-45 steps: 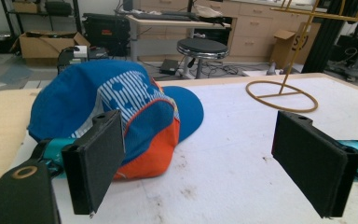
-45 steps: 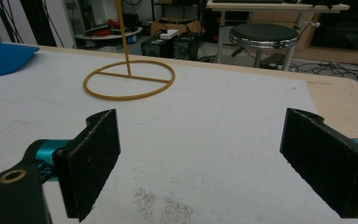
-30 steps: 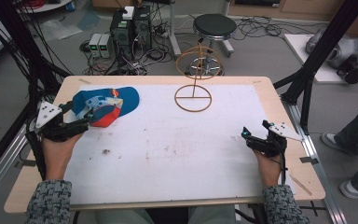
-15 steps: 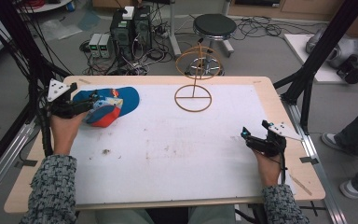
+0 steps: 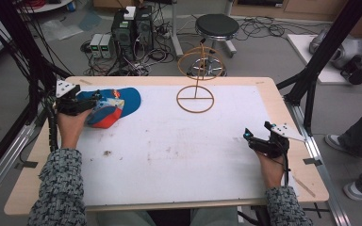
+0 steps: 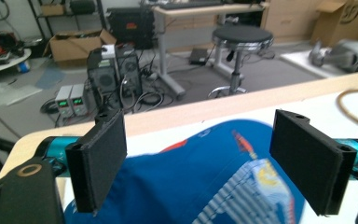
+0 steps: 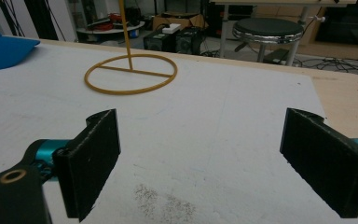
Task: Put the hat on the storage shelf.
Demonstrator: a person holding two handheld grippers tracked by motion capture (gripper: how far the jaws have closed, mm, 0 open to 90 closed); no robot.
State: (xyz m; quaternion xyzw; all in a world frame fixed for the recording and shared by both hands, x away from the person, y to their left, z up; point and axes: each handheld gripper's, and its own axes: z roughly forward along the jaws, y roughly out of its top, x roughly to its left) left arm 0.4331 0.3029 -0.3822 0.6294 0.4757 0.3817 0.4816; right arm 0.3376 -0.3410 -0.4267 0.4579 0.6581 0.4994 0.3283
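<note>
- White table top [image 5: 169, 155]: work surface.
- Blue cap [image 5: 115, 104]: far left, long axis left to right, just beyond the left gripper [image 5: 90, 100].
- Left gripper: nearer, jaws wide, straddling the cap, gripping nothing.
- Right gripper [image 5: 248, 136]: near right, wide open, empty.

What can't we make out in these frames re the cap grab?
- Cap, high view: its near-left part is hidden by the left gripper and hand.
- Cap, left gripper view: motion-blurred, printed design unreadable; bottom edge cuts it off. Whether the open jaws touch it is unclear.
- Wire stand, right gripper view: upper ring cut off by the top edge.
- Right gripper, high view: too small to judge the jaw gap.
</note>
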